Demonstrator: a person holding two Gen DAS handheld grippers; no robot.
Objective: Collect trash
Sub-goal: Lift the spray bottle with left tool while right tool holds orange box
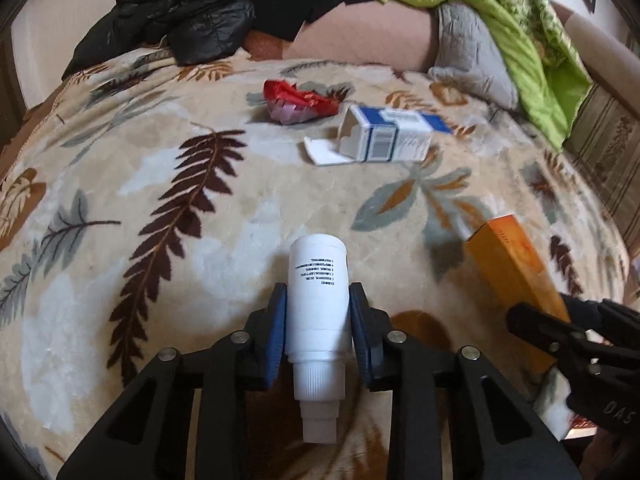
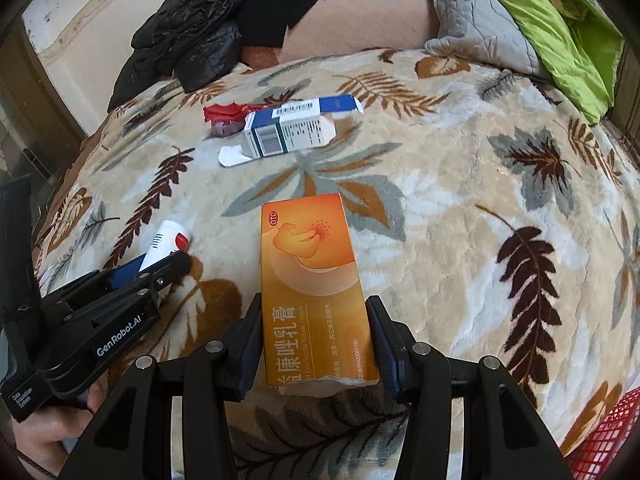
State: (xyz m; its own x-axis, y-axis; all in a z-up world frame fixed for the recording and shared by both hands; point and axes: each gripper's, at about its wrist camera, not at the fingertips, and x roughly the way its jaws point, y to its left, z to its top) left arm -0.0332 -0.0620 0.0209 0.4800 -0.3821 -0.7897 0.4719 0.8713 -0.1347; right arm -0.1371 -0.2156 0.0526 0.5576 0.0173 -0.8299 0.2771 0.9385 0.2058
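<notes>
blue-padded fingers (image 1: pixel 280 320) of the left gripper (image 1: pixel 318 312) press both sides of a white bottle (image 1: pixel 318 292), holding it with its ribbed cap pointing back toward the camera and its flat base pointing out over the leaf-print blanket (image 1: pixel 160 200). fingers (image 2: pixel 250 344) of the right gripper (image 2: pixel 316 340) clamp an orange cream box (image 2: pixel 312 280) by its long sides, torn end nearest the camera. seen from the right wrist, the left gripper sits just left of the orange box with the bottle sticking out of it.

beyond the orange box, an opened blue-and-white carton (image 2: pixel 288 132) lies on its side on the blanket, flap hanging open toward the left. a crumpled red wrapper (image 1: pixel 298 102) lies just behind and left of that carton, close to or touching it. further behind the carton, a black jacket (image 2: pixel 188 40) is heaped at the far edge, and to the carton's right are a grey quilted cushion (image 2: pixel 476 16) and green bedding (image 2: pixel 560 28). a red mesh basket (image 2: pixel 608 436) shows right of the orange box, at the near corner.
</notes>
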